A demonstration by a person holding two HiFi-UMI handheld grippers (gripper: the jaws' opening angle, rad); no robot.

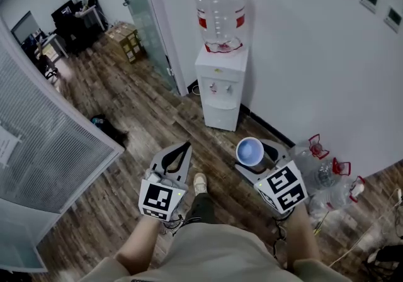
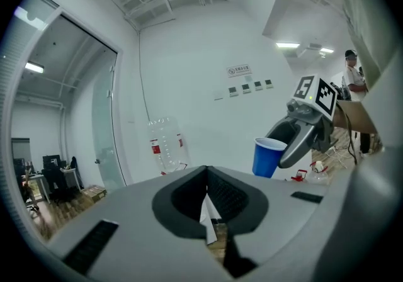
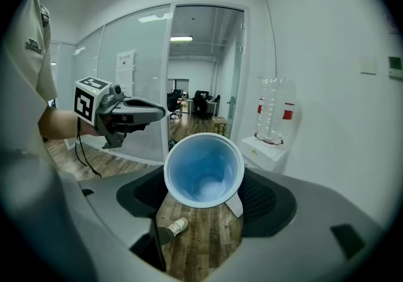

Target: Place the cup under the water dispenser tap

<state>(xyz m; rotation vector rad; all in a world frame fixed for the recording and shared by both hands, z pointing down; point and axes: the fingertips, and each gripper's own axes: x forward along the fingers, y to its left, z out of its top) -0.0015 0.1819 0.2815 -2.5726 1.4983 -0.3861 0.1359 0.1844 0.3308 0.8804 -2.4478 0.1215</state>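
A white water dispenser [image 1: 220,85] with an empty clear bottle [image 1: 219,13] on top stands against the wall; its taps [image 1: 220,89] face me. My right gripper [image 1: 259,162] is shut on a blue plastic cup [image 1: 249,150], upright and empty, in the air well short of the dispenser. In the right gripper view the cup [image 3: 204,170] fills the space between the jaws, with the dispenser [image 3: 267,148] beyond on the right. My left gripper [image 1: 181,150] hovers to the left with its jaws together and nothing held. Its own view shows the cup [image 2: 269,157] and the bottle [image 2: 165,145].
Several empty water bottles [image 1: 327,177] with red caps lie on the wood floor at the right by the wall. A glass partition [image 1: 44,142] runs along the left, cardboard boxes [image 1: 126,38] sit beyond a glass door, and a black bag [image 1: 107,126] lies on the floor.
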